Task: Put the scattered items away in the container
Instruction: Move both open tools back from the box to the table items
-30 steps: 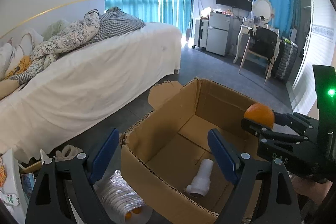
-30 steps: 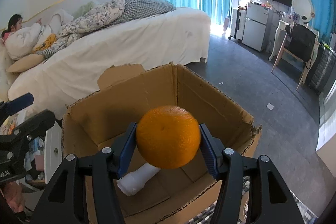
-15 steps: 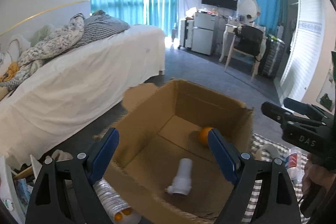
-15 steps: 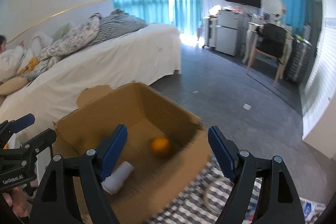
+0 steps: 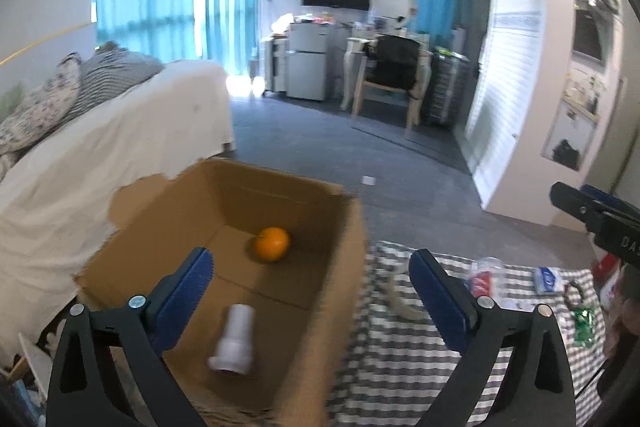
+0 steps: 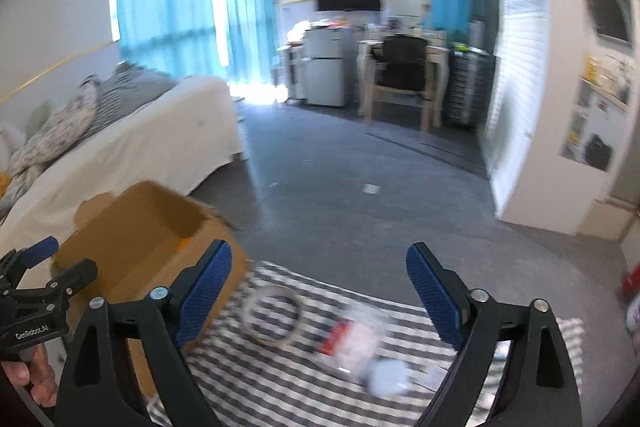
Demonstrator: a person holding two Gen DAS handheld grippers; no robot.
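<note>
The fingers [image 5: 188,287] of the left gripper [image 5: 310,287] are spread wide apart, and nothing is between them. They hang over the open cardboard box [image 5: 344,267]. The fingers [image 6: 434,291] of the right gripper [image 6: 320,287] are spread wide too, with nothing in them. They hang over the checked cloth [image 6: 280,379].

Inside the box, an orange [image 5: 272,244] sits on the floor of the box near the far wall. A white plastic pipe piece [image 5: 234,341] lies nearer the front wall, well apart from the orange. The box stands just beside the left edge of the checked cloth.

On the cloth, a clear tape ring [image 6: 272,315] lies near the left edge, close to the box. Just to the right of it is a clear packet with a red part [image 6: 352,339], which looks blurry. A small blue and white pack [image 5: 548,279] and a little green packet [image 5: 582,323] lie near the right edge of the cloth.

A bed with a white sheet [image 5: 100,155] stands behind the box. A chair [image 6: 400,79] and a small fridge [image 6: 326,79] stand at the far wall.
</note>
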